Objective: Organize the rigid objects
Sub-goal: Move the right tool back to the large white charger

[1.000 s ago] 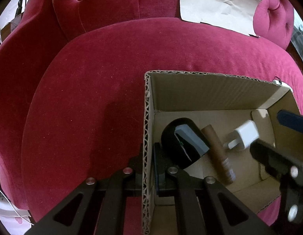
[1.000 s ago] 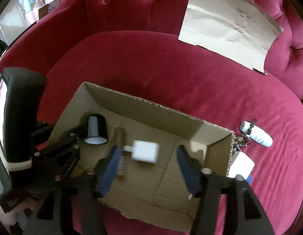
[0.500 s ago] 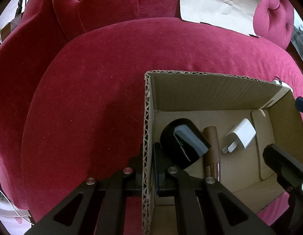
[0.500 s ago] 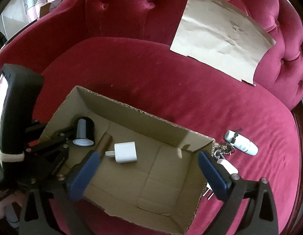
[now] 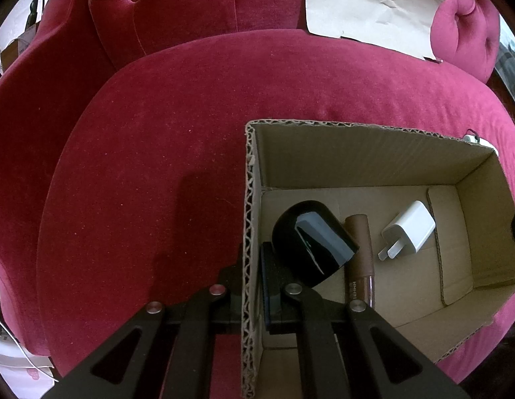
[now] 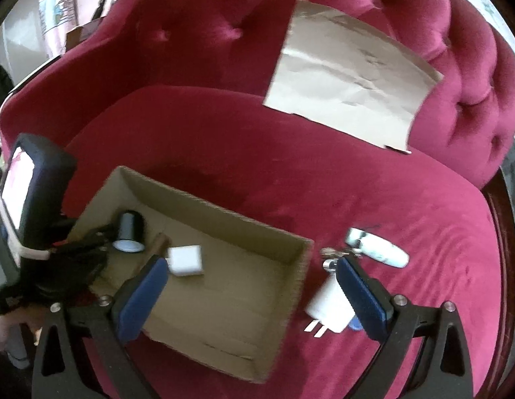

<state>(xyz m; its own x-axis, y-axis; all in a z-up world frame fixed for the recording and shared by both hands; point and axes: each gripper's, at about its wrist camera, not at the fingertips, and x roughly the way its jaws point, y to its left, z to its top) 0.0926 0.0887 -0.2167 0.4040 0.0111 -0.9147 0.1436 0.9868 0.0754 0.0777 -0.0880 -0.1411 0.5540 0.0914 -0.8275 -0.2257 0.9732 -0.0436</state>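
Left gripper (image 5: 251, 276) fingers pinched shut, right gripper (image 6: 254, 296) fingers spread wide, nothing between

A cardboard box (image 6: 204, 286) is set on the seat cushion of a sofa (image 6: 224, 139). Inside it, toward its left end, a small jar (image 5: 312, 241) is laid on its side, with a lip-gloss tube (image 5: 358, 259) just beside it on the right and a charger plug (image 5: 408, 229) further right. Outside the box's right wall, a second charger plug (image 6: 328, 311), a key ring (image 6: 335, 252) and a key fob (image 6: 377, 247) are found on the cushion. A sheet of cardboard (image 6: 350, 76) is propped against the backrest behind.
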